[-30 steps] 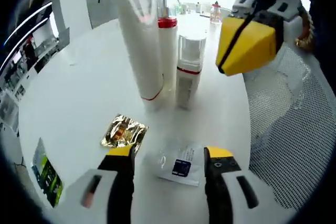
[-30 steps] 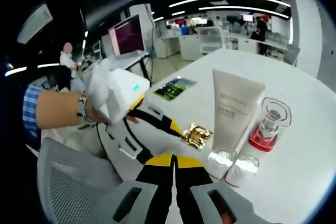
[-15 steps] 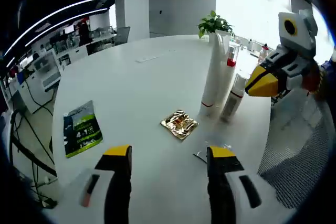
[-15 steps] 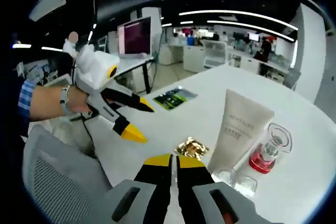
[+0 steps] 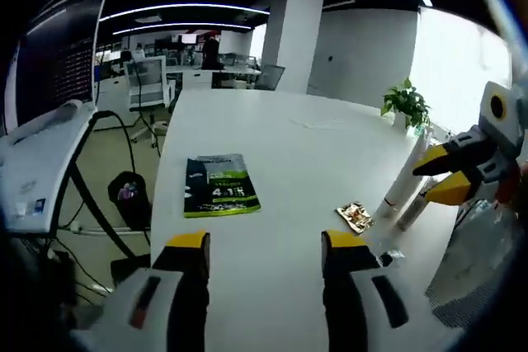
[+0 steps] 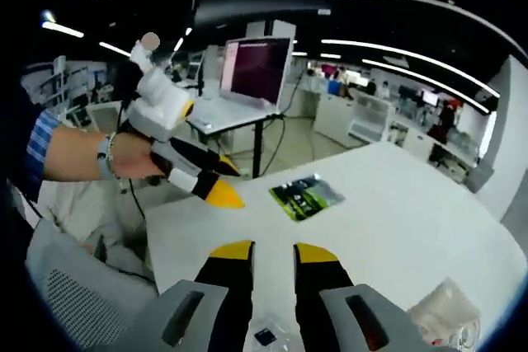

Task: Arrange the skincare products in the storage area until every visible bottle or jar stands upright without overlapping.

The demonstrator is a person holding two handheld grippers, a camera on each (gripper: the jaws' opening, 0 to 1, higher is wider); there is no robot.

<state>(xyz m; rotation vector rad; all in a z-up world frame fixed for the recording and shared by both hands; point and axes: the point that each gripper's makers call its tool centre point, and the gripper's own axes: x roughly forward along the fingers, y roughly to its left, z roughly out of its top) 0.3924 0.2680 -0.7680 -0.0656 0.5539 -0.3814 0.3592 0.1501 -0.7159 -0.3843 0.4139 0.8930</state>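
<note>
I find the upright tubes (image 5: 400, 191) standing far right on the white table (image 5: 280, 154), nearer my right gripper (image 5: 445, 177). My left gripper (image 5: 264, 245) is open, empty. The right's jaws look slightly parted, I think.

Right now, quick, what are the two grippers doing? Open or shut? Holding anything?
Left gripper: open, holding nothing, above the white table.
Right gripper: slightly open, holding nothing.
</note>
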